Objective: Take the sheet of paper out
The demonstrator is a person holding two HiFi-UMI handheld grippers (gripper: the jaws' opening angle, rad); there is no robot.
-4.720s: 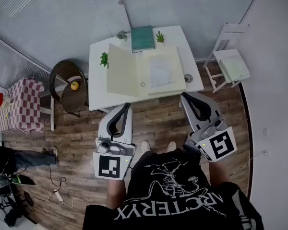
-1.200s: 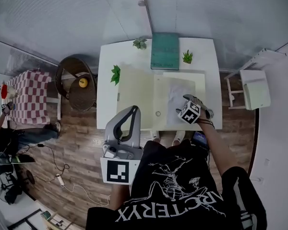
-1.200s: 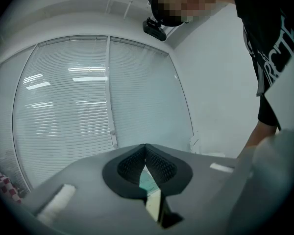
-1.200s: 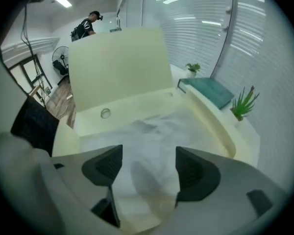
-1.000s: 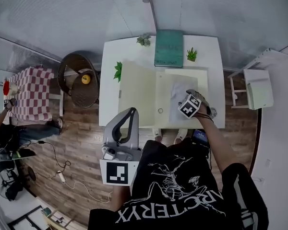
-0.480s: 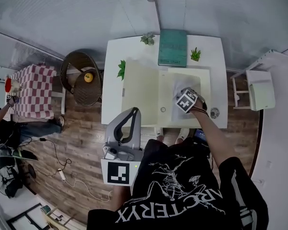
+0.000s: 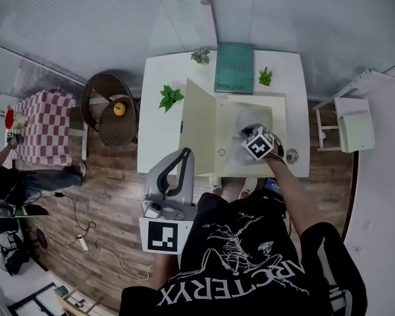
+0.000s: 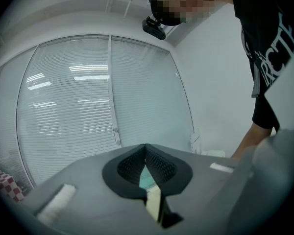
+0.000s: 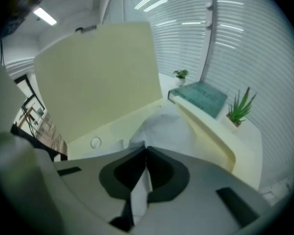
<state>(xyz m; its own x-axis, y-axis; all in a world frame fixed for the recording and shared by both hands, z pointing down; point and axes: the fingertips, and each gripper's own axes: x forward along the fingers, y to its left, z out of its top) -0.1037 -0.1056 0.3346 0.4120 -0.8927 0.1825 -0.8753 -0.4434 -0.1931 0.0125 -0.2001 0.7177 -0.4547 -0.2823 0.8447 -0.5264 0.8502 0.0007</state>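
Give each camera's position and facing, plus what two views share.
Head view: on the head, steeply down at the white table; shirt, left gripper, right gripper.
Left gripper view: on that gripper, toward the window blinds; its shut jaws, an arm.
Right gripper view: on that gripper, into the open folder; jaws shut on the sheet of paper.
Head and right gripper views share folder, teal book.

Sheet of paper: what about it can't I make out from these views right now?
- Head view: where the right claw pinches the sheet of paper; its marker cube covers the spot.
- Right gripper view: the sheet's near edge, behind the claw's body; whether it is clear of the folder is unclear.
- Both views: any print on the sheet, blurred.
- Left gripper view: nearly all of the table, hidden behind the left claw.
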